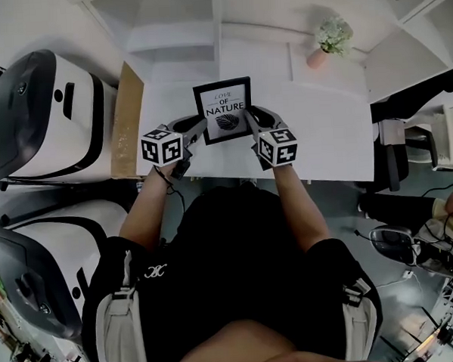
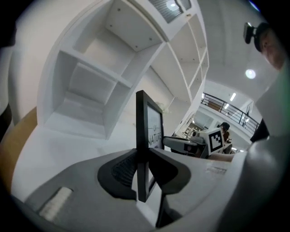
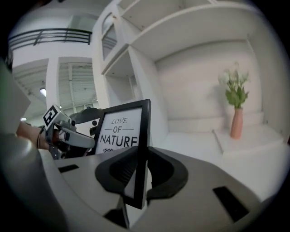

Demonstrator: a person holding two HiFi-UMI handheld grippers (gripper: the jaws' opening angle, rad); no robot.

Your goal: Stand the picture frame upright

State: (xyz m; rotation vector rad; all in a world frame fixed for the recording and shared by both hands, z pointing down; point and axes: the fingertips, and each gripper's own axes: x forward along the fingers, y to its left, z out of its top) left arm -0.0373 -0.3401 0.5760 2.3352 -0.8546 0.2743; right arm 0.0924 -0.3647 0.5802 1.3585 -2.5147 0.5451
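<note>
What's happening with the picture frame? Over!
Left gripper shut on the picture frame, left edge. Right gripper shut on the right edge. Frame held upright. Pink flower vase well clear, nothing blocking.

picture frame (image 1: 223, 111): black border, white print "LOVE OF NATURE" with leaf. Upper centre of head view, upright, print facing camera. Side edges pinched by left hand-held gripper (image 1: 202, 129) and right hand-held gripper (image 1: 250, 122).

My black-edged rectangular picture frame (image 1: 223, 111) shows black lettering on white; my left tool (image 1: 199, 129) and right tool (image 1: 249, 119) wear black-and-white square-patterned cubes (image 1: 162, 146); the slim vase (image 1: 317, 57) is pink.
</note>
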